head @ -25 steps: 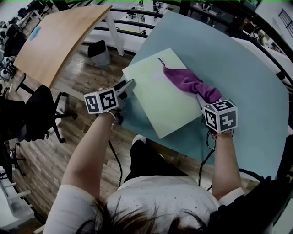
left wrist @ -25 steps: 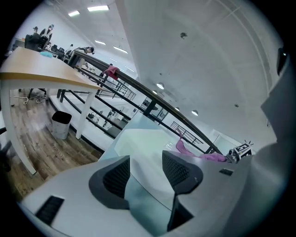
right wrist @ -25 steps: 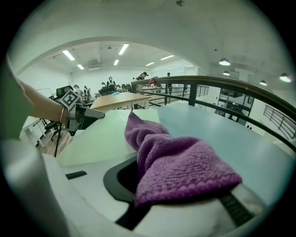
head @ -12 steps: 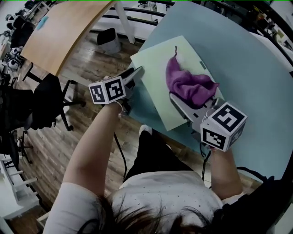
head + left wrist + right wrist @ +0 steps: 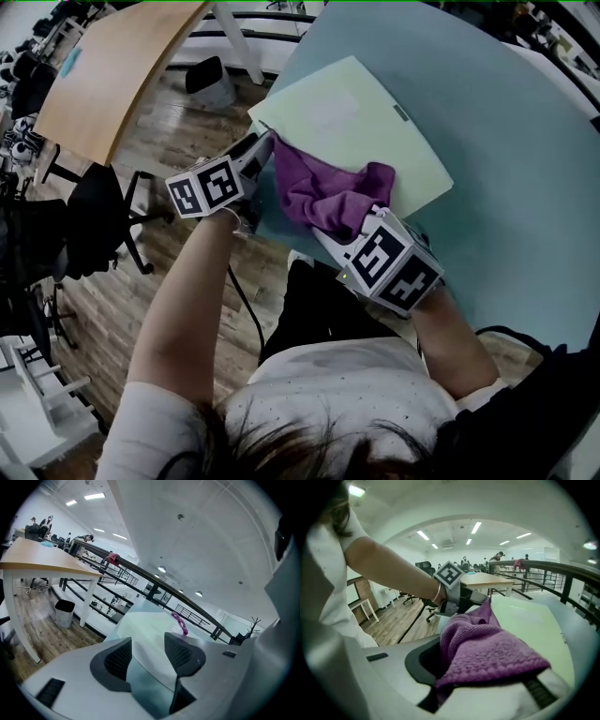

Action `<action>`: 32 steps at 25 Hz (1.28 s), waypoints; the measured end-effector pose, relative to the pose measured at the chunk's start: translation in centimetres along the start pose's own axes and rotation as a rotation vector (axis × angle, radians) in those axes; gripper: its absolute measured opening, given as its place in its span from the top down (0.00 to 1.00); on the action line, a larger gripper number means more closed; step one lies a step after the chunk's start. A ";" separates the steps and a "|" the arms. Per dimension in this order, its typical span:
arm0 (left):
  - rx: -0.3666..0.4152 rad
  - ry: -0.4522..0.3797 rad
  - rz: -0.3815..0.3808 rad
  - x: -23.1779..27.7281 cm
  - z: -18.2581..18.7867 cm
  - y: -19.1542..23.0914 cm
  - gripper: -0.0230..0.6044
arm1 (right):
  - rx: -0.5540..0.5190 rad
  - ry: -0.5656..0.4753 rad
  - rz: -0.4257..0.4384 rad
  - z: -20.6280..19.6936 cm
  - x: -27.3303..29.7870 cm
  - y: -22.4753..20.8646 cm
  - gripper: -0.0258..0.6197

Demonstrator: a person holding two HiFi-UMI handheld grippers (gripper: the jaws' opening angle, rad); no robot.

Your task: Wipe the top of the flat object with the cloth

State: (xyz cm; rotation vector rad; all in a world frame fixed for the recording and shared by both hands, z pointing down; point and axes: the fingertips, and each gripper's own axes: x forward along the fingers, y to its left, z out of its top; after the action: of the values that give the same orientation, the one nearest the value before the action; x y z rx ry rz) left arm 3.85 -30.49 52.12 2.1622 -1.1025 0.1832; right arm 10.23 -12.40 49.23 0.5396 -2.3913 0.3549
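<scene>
Two tools share the work. The left tool [image 5: 147, 656] has its jaws well apart at the left corner of the pale green flat board [image 5: 366, 122], with the board's edge running between them. It pinches nothing and, by my reading, only steadies the board. The right tool [image 5: 483, 677] is clamped on a bunched purple cloth [image 5: 314, 187]. The cloth lies over the board's near-left part and spills onto the blue tabletop [image 5: 506, 187] just beside the left tool. The board lies flat by the tabletop's left edge, close to its near-left corner. I judge the wiping to be under way, at the end of a stroke. Most of the board's far and right area is bare, so the next move calls for dragging the cloth back across it, pressed flat, while the left tool stops the board from sliding.
</scene>
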 end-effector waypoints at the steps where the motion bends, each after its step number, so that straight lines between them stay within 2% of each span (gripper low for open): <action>1: 0.002 -0.001 0.000 0.0 -0.1 0.0 0.62 | 0.011 -0.001 -0.011 -0.3 -0.3 -0.4 0.92; 14: 0.005 0.001 0.002 0.2 -0.2 0.1 0.62 | 0.213 -0.020 -0.247 -5.4 -6.4 -10.1 0.92; 20: 0.009 -0.005 0.005 0.0 -0.4 0.0 0.62 | 0.269 -0.036 -0.338 -7.5 -9.3 -13.0 0.92; 27: 0.005 0.001 0.004 0.2 -0.6 0.0 0.62 | 0.346 -0.041 -0.399 -9.1 -11.2 -15.2 0.92; 30: 0.000 0.002 0.001 0.1 -0.5 0.1 0.62 | 0.305 -0.025 -0.443 -8.1 -11.7 -15.5 0.92; 32: -0.005 0.005 -0.003 0.1 -0.4 0.1 0.62 | 0.233 -0.097 -0.469 -5.6 -12.2 -14.9 0.92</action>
State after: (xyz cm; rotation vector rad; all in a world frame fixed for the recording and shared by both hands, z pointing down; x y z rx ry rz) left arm 3.92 -30.34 52.57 2.1581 -1.0961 0.1841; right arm 28.71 -19.87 47.15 1.2183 -2.2343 0.4030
